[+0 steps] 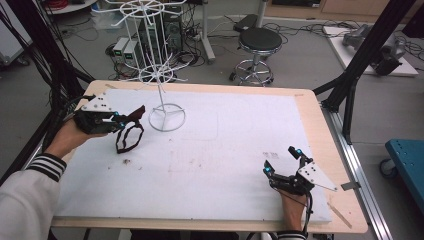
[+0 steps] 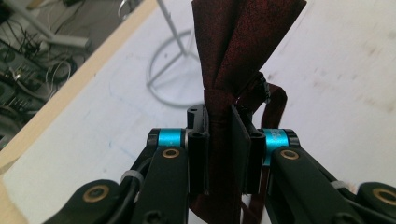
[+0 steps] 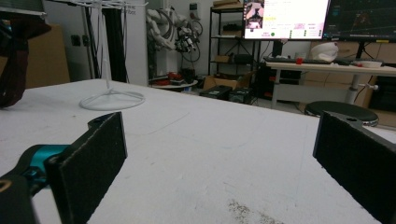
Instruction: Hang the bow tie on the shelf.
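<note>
Right hand-held gripper (image 1: pixel 283 160): near edge of the bench (image 1: pixel 310 107), jaws wide apart, nothing between them, resting idle.

Left hand-held gripper (image 1: pixel 121 120): raised at the bench's left side, jaws clamped on the dark red bow tie (image 2: pixel 236 51); its strap loop (image 1: pixel 128 140) hangs below, just clear of the surface.

White wire display stand (image 1: pixel 162 75): beyond, near the far edge, hooks bare.

Step judged: carrying the tie to the stand. Next move calls for lifting the loop over a hook.

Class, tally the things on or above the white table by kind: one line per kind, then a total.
Dark red bow tie: 1
White wire rack: 1
Grippers: 2, left gripper and right gripper
Total: 4
</note>
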A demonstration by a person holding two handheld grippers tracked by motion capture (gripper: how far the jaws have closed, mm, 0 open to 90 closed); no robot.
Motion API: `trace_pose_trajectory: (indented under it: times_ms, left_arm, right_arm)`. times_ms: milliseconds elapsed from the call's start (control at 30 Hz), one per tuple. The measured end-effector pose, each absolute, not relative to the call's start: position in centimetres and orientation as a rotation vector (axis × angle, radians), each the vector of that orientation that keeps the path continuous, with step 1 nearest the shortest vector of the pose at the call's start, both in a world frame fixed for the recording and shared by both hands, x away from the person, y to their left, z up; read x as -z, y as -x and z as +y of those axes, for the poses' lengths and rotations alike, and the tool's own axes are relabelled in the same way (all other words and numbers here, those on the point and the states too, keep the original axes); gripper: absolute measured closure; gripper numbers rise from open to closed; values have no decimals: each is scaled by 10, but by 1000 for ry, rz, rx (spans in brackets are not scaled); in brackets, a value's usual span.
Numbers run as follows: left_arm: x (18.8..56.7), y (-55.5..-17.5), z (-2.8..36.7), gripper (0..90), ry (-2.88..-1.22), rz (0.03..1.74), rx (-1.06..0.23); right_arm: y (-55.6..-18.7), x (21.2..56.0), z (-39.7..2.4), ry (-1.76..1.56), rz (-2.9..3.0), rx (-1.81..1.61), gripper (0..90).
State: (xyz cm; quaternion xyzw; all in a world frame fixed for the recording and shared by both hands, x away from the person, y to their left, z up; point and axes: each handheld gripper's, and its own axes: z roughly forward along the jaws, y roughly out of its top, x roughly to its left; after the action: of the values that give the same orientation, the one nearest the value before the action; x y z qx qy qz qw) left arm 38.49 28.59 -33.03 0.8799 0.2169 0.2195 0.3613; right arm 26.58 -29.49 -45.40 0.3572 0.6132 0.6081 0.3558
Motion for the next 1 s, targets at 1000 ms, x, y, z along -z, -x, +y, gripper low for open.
trace_pose_trajectory:
  times_ms: [1000]
  left_arm:
    - [276, -367, 298, 775, -1933, 512, -580]
  right_arm:
    - [-266, 454, -295, -918, 1583, -1566, 21]
